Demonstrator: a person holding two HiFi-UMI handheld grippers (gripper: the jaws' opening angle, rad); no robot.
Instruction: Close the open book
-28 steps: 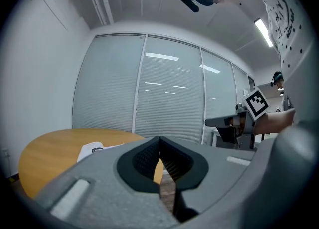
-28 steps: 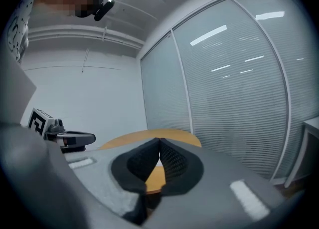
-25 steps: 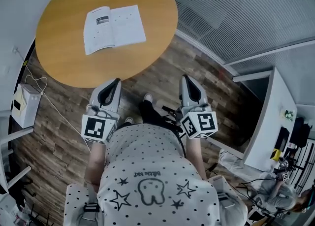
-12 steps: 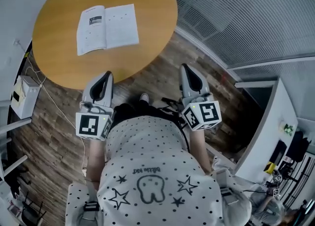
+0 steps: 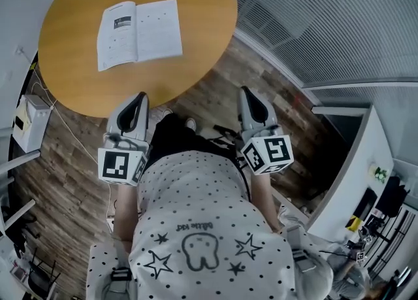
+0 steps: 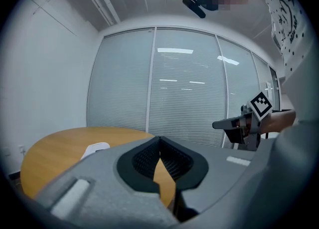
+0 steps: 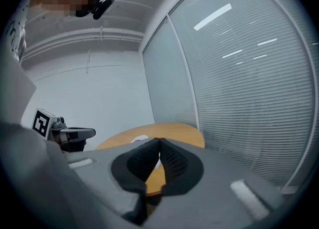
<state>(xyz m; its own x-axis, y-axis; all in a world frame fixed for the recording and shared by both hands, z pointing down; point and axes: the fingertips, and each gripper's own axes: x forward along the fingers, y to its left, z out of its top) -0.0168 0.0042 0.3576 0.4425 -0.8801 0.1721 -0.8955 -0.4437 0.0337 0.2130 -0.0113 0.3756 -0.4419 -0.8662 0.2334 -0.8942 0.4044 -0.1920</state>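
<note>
The open book lies flat, pages up, on the round wooden tabletop. It sits a little left of the middle, its spine running from the far edge toward the near edge. Bare wood surrounds it on every side. The widest free strip is between its lower edge and the near rim, and there is another to its right. Nothing else lies on the tabletop.

The left gripper is at the near rim, its tip just over the edge and well short of the book. Its jaws are closed tip to tip with nothing between them. The right gripper is off the tabletop, over the plank floor beside the right-hand curve of the rim. Its jaws are also closed together and empty. Both grippers point roughly level toward the tabletop, side by side and well apart.

To the right, a glass wall with blinds runs close past the tabletop's far right edge, leaving a strip of floor between. A white box with cables stands on the floor by the left edge.
</note>
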